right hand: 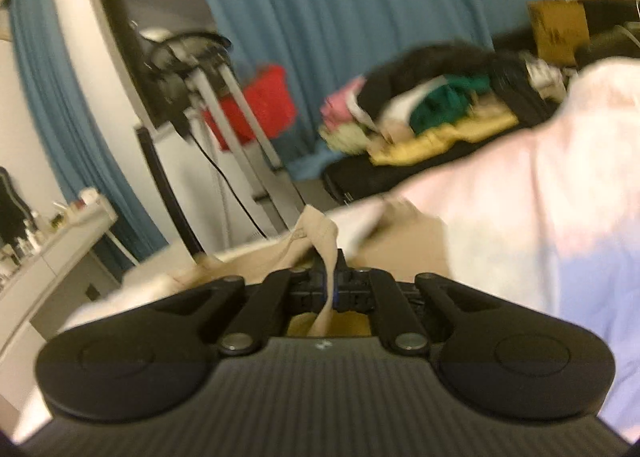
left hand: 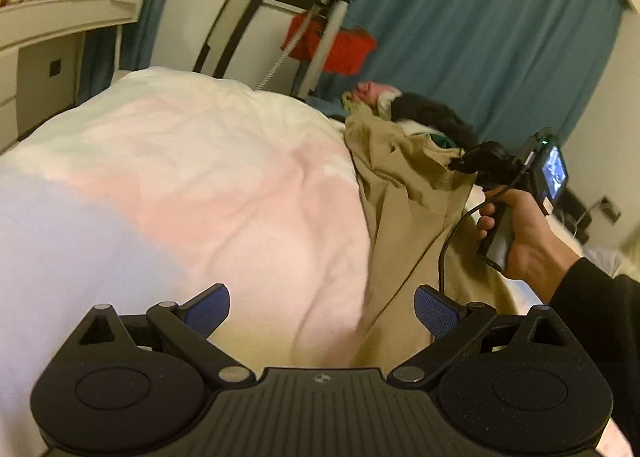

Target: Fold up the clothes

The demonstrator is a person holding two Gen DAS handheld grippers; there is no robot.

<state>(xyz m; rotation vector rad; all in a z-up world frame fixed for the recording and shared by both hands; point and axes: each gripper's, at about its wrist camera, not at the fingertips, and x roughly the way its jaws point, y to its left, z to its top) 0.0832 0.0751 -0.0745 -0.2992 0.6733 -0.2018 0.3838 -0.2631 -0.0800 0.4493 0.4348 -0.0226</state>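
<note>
A beige garment (left hand: 404, 193) lies on the right side of the bed, one end lifted. My right gripper (left hand: 460, 163) is shut on that lifted end; in the right wrist view the beige cloth (right hand: 320, 241) is pinched between the closed fingers of my right gripper (right hand: 334, 289). My left gripper (left hand: 322, 309) is open and empty, its blue pads (left hand: 210, 307) spread wide above the pink and white duvet (left hand: 192, 177), just left of the garment's lower part.
A pile of mixed clothes (right hand: 432, 109) lies beyond the bed. A metal stand (left hand: 328, 29) with a red cloth (left hand: 344, 49) stands by the blue curtain (left hand: 500, 37). A white shelf unit (left hand: 60, 37) is at the left.
</note>
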